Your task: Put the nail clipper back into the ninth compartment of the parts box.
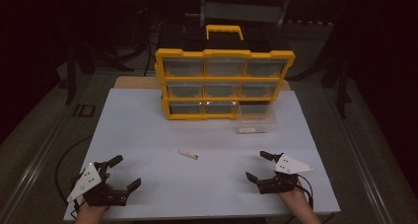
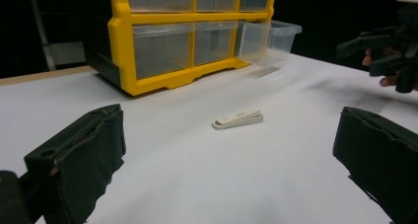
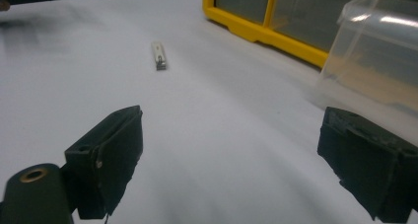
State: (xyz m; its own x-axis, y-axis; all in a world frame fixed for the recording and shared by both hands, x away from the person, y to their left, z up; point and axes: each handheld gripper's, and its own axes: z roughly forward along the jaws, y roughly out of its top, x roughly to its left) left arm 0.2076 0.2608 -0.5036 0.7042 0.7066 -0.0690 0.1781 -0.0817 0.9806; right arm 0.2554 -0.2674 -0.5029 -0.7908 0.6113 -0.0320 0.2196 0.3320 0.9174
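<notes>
A small flat white piece [image 1: 188, 154] [image 2: 238, 119] [image 3: 158, 55] lies on the white table between both hands. My left gripper [image 1: 124, 173] [image 2: 231, 160] rests at the near left corner, jaws wide open and empty, aimed at the piece. At the near right my right gripper [image 1: 260, 166] [image 3: 236, 155] is also open and holds nothing. A yellow organizer [image 1: 224, 83] [image 2: 162, 46] [image 3: 261, 17] with clear drawers stands upright at the back. Its bottom right drawer [image 1: 256, 118] [image 2: 268, 39] [image 3: 379, 46] is pulled out, with something pale lying in it.
The white table [image 1: 148, 135] is bare around the piece. Dark floor, stands and cables surround it. The organizer's yellow handle [image 1: 224, 31] sticks up at the back.
</notes>
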